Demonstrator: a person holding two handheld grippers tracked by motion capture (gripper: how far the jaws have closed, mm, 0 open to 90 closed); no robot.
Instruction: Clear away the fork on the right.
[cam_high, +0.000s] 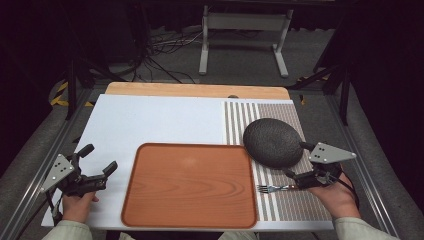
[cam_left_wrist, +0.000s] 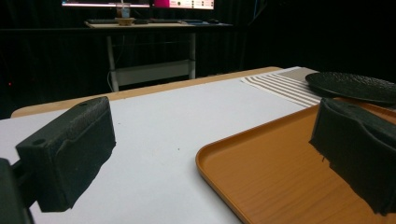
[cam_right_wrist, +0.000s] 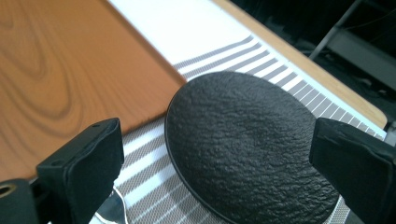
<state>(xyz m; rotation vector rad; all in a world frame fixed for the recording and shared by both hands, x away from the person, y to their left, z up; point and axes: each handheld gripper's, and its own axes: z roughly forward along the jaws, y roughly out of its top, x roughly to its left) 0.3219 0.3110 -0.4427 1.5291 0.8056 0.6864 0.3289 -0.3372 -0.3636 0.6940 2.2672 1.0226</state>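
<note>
Black textured plate sits between right gripper jaws, spread wide, ungripped. Fork handle end hidden under that gripper. Left gripper also released, right jaw cut off by the frame in its own view.

The white-topped table with a pale wooden far edge carries a rectangular orange wooden tray – between both grippers – and a grey striped cloth mat under the right gripper.

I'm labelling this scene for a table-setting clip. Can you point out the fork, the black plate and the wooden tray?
fork (cam_high: 270, 188), high view, on its tines beside the tray.
black plate (cam_high: 272, 142), high view, on the middle of its pebbled face.
wooden tray (cam_high: 190, 182), high view, on its bare floor.
</note>
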